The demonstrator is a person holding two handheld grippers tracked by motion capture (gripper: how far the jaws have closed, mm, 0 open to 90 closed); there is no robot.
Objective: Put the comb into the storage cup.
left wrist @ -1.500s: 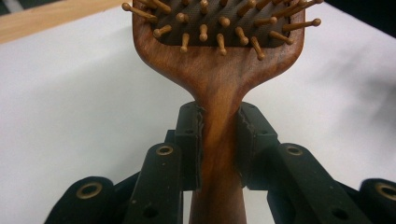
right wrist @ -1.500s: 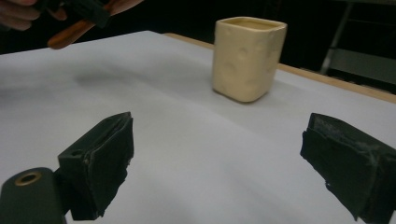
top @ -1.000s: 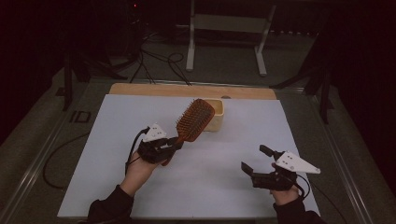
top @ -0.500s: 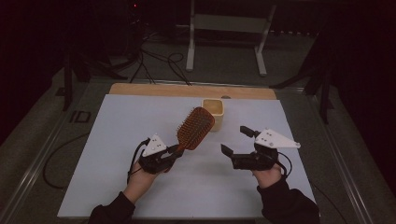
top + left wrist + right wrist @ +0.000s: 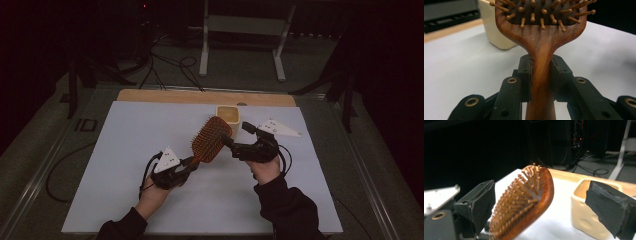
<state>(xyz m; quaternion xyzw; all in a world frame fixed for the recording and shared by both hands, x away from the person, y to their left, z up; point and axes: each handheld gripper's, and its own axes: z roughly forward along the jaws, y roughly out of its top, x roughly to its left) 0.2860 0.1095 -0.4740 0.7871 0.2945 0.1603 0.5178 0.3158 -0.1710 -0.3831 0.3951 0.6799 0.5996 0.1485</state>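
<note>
A wooden paddle hairbrush (image 5: 211,140) with wooden bristles is held off the white table (image 5: 125,135), its head tilted up toward the far side. My left gripper (image 5: 192,162) is shut on the handle; in the left gripper view both jaws press the brush handle (image 5: 541,42) just below the head, at the left gripper (image 5: 540,75). My right gripper (image 5: 231,144) is open at the right side of the brush head. In the right gripper view the hairbrush (image 5: 524,202) head lies between the spread jaws of the right gripper (image 5: 546,205), bristles facing the left jaw.
A small cream cup (image 5: 229,116) stands just behind the brush head, near the table's wooden back strip (image 5: 200,96); the cup (image 5: 586,215) sits close by the right jaw. Cables and a metal stand (image 5: 240,30) lie on the dark floor beyond.
The left gripper drew the brush back from above the cup toward the near side. The right gripper travelled from the near right corner up and left to the brush head.
</note>
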